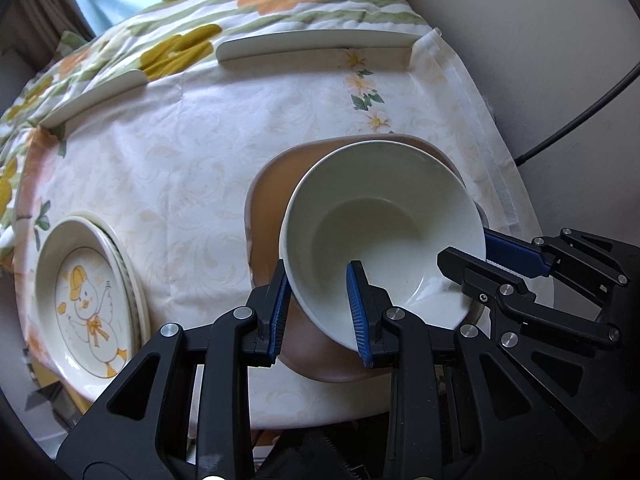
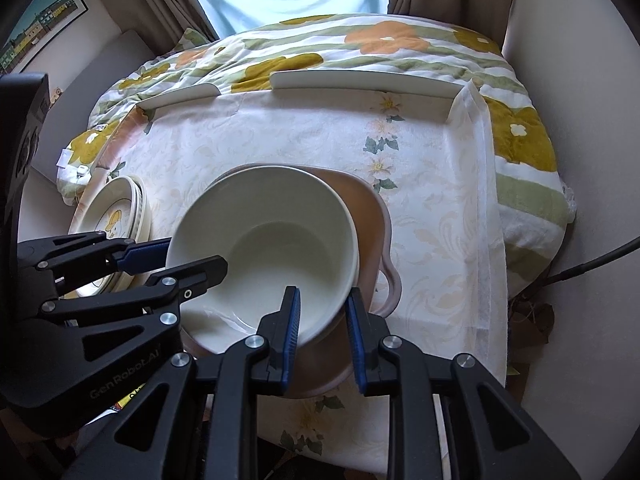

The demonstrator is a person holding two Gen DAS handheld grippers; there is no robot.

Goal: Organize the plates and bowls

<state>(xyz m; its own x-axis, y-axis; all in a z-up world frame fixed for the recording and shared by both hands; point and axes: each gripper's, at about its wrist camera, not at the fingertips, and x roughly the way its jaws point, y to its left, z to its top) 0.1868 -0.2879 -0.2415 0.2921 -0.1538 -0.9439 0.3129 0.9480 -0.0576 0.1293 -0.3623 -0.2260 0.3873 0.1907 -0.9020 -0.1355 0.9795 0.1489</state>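
A white bowl [image 1: 384, 224] sits tilted over a brown square dish [image 1: 272, 200] on the cloth-covered table. My left gripper [image 1: 320, 312] straddles the bowl's near-left rim, one finger inside and one outside, with a visible gap. My right gripper [image 2: 324, 336] straddles the bowl's [image 2: 264, 240] near-right rim the same way, above the brown dish [image 2: 372, 216]. Each gripper also shows in the other view, the right gripper in the left wrist view [image 1: 480, 256] and the left gripper in the right wrist view [image 2: 176, 260]. A stack of duck-print plates [image 1: 84, 296] lies at the left.
The duck plates also show in the right wrist view [image 2: 116, 212]. Two white raised rails [image 1: 316, 42] [image 1: 96, 96] line the far side of the table. A flowered blanket [image 2: 360, 44] lies beyond. A black cable [image 2: 592, 260] runs at the right.
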